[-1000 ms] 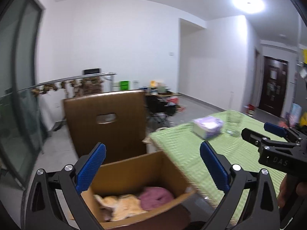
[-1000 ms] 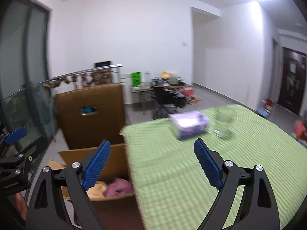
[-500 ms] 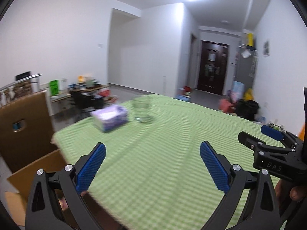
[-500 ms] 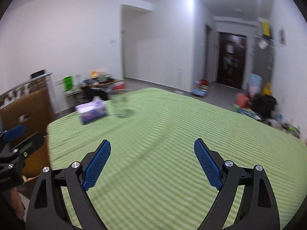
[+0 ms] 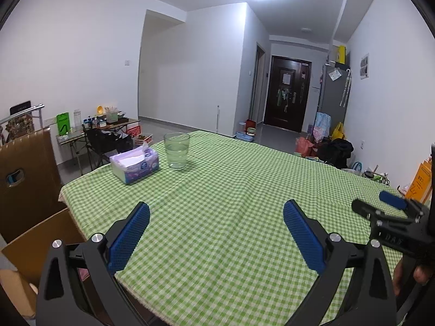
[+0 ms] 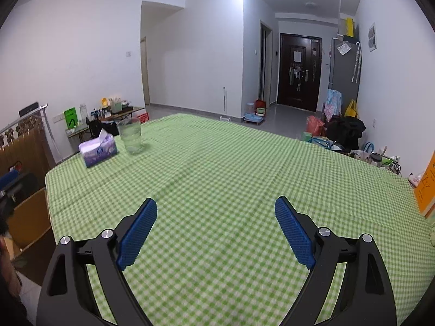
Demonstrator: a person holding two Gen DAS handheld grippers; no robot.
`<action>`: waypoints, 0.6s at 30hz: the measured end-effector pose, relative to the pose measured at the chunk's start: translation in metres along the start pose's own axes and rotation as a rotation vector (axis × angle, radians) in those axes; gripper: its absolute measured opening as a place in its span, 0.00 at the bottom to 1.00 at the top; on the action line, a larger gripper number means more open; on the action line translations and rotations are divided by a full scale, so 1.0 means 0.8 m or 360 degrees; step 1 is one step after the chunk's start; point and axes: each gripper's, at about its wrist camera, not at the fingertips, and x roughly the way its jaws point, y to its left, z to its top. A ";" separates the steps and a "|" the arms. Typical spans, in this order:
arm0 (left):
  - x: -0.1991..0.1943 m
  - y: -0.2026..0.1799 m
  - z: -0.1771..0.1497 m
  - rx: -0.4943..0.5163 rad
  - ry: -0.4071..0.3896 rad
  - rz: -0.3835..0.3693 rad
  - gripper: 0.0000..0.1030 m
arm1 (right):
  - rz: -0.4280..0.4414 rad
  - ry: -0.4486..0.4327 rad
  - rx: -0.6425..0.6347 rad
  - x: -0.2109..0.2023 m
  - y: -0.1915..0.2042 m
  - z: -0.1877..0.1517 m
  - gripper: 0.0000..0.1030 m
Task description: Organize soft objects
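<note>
green-checked tablecloth (image 5: pixel 231 190) ahead of both tools, bare in the middle, with only a tissue pack (image 5: pixel 135 166) and a glass of water (image 5: pixel 176 150) standing close together at the far left corner. no soft object visible on the cloth; a sliver of pinkish fabric (image 5: pixel 83 273) just visible low in the open cardboard box (image 5: pixel 35 244) off the table's left edge, half hidden behind the left gripper (image 5: pixel 216 233). left gripper spread wide and empty, pointing slightly down across the table from the near left corner. right gripper (image 6: pixel 216 231) likewise wide open, nothing between the blue pads (image 6: pixel 138 229), aimed gently downward over the centre of the cloth, and seen from the left view as a black frame at the right edge with fingers (image 5: pixel 420 274) of a hand wrapped round its handle. judged as a search step: best to sweep both views along the table and toward the right rim before committing to any reach. best also to keep well away from the glass, since a nudge could spill it. worth keeping the jaws wide until a cloth item is found, then pinching a bunched fold rather than a flat edge.
</note>
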 end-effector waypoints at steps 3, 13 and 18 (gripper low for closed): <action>-0.026 0.008 -0.008 -0.0013 0.0020 0.0008 0.93 | 0.0022 0.0021 -0.0014 -0.012 0.009 -0.011 0.83; -0.109 0.007 -0.057 0.0051 0.0035 0.0094 0.93 | 0.0164 0.0032 -0.0069 -0.065 0.038 -0.040 0.83; -0.133 0.022 -0.073 0.0001 0.0051 0.0163 0.93 | 0.0194 0.0017 -0.0133 -0.088 0.048 -0.052 0.83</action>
